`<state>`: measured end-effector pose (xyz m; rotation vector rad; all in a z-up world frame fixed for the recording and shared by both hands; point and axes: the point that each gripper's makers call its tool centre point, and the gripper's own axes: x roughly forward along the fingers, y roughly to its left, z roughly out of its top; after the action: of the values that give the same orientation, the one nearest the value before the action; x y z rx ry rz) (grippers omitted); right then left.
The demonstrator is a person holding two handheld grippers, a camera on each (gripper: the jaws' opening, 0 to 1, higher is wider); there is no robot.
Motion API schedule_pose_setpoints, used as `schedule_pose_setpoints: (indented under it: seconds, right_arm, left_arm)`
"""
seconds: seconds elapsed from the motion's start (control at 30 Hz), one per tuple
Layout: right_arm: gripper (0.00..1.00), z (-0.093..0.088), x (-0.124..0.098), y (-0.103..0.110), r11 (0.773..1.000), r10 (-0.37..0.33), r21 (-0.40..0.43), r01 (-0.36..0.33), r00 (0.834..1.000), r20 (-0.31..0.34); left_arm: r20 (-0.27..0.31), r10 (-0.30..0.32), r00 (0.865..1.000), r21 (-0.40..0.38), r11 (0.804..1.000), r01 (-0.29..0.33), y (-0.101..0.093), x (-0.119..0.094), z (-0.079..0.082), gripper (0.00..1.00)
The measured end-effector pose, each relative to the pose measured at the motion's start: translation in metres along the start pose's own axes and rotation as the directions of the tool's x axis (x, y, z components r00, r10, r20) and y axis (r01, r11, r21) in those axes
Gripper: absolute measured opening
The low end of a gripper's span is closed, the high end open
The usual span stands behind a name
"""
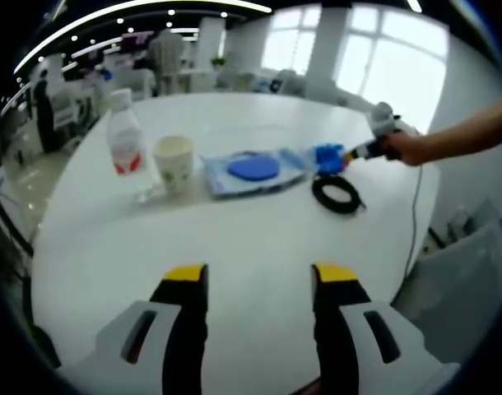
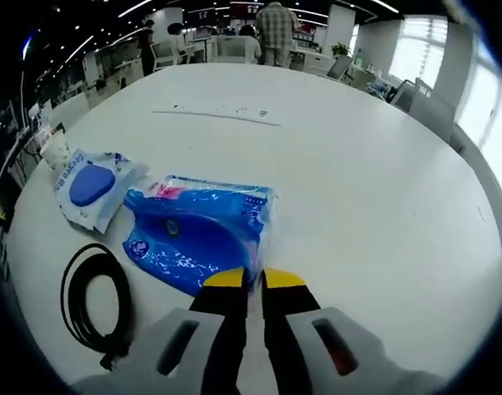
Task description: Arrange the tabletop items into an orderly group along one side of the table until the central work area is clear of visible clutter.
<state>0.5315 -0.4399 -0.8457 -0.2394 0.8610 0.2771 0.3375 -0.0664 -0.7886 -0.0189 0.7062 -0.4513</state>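
Note:
My left gripper (image 1: 259, 280) hovers open over the near part of the white round table (image 1: 234, 239), holding nothing. Across the table stand a clear water bottle (image 1: 123, 136) with a red label and a paper cup (image 1: 174, 160). Beside them lies a flat wipes pack (image 1: 253, 170) with a blue lid. My right gripper (image 2: 253, 281) is shut on the edge of a blue plastic packet (image 2: 197, 234), which lies on the table right of the wipes pack (image 2: 90, 185). The left gripper view shows that packet (image 1: 327, 156) held by the right gripper (image 1: 368, 150) in a person's hand. A black coiled cable (image 1: 337, 195) lies near it.
The cable (image 2: 90, 300) lies just left of my right gripper. A thin seam with small dots (image 2: 214, 113) crosses the far tabletop. Chairs, desks and standing people (image 2: 276, 25) fill the office beyond the table edge. A cord hangs off the table's right rim (image 1: 416, 222).

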Motion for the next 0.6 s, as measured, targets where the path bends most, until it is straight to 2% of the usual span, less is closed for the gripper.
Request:
schedule_pose_setpoints:
  seconds: [0.17,0.3,0.33,0.6]
  right_arm:
    - [0.13,-0.001,-0.001,-0.007,1.000,-0.026,0.001,0.026,1.000,-0.007]
    - [0.29,-0.004,-0.002,-0.012,0.999,-0.049,-0.005,0.049,0.999,-0.019]
    - [0.31,-0.004,-0.002,-0.013,0.999,-0.051,-0.001,0.051,0.999,-0.019]
    - [0.32,-0.003,-0.007,-0.015,0.999,-0.049,0.005,0.049,0.999,-0.013]
  left_arm:
    - [0.000,-0.001,1.000,0.005,1.000,0.001,-0.001,0.000,0.000,0.47]
    - [-0.002,-0.004,1.000,0.003,1.000,0.004,-0.002,0.000,0.000,0.47]
    - [-0.002,-0.004,1.000,0.004,1.000,0.004,-0.002,0.000,0.000,0.47]
    - [-0.001,-0.007,1.000,0.005,1.000,0.007,-0.002,0.001,0.001,0.47]
